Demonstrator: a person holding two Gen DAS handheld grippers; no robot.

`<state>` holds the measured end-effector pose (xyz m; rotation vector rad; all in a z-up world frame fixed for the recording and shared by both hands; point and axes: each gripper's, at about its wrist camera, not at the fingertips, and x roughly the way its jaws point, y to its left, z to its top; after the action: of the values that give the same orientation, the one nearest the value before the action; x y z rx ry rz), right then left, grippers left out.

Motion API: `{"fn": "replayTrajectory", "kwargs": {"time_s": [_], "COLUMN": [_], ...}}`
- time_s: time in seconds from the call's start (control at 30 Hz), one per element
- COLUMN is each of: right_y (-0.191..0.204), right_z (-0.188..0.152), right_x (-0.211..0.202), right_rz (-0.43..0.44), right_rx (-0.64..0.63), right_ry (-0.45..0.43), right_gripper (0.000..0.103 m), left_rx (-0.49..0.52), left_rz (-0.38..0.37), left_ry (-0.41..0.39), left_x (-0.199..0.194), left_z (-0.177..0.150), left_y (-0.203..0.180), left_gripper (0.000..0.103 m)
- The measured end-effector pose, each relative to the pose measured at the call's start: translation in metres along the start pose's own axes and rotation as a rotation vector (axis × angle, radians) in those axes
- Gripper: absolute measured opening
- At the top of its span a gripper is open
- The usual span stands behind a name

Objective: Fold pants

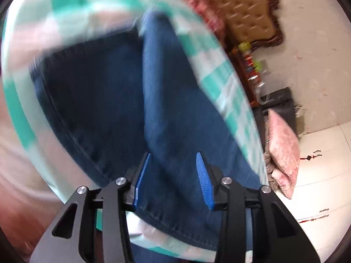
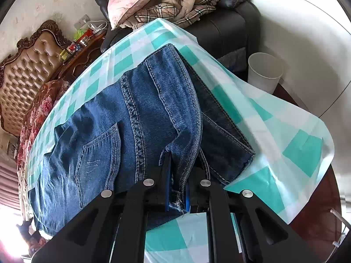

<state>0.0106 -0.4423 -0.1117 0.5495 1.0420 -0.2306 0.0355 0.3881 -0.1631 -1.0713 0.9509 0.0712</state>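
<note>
Right gripper [image 2: 177, 188] clamped on jeans [image 2: 140, 114], left gripper [image 1: 173, 179] spread above

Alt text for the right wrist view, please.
The right tool is shut on a seamed edge of blue jeans lying partly folded on a teal-checked tablecloth. A white bin and a dark sofa stand behind.

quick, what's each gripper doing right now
left gripper: open, blue denim jeans lie between its fingers, not pinched.
right gripper: shut on the jeans' edge.
</note>
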Motion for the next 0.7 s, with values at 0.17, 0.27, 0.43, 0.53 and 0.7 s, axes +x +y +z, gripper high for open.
{"fn": "replayTrajectory", "kwargs": {"time_s": [0.17, 0.27, 0.43, 0.53, 0.7], "right_y": [0.000, 0.002, 0.002, 0.000, -0.005], "right_z": [0.002, 0.004, 0.003, 0.003, 0.003], "right_x": [0.003, -0.003, -0.014, -0.007, -0.005], "right_rz": [0.000, -0.003, -0.016, -0.027, -0.009], "right_rx": [-0.010, 0.000, -0.023, -0.025, -0.019], "right_ry": [-0.002, -0.015, -0.034, -0.016, -0.012], "right_gripper": [0.011, 0.009, 0.008, 0.008, 0.008], "left_rx": [-0.030, 0.090, 0.202, 0.057, -0.053], "left_rz": [-0.001, 0.070, 0.282, 0.259, 0.092], "left_ry": [-0.062, -0.227, -0.439, -0.348, -0.291], "left_x": [0.009, -0.027, -0.080, -0.067, -0.063], "left_z": [0.007, -0.004, -0.061, -0.051, -0.037], "left_y": [0.005, -0.036, -0.085, -0.041, 0.011], "left_gripper": [0.006, 0.001, 0.010, 0.008, 0.029]}}
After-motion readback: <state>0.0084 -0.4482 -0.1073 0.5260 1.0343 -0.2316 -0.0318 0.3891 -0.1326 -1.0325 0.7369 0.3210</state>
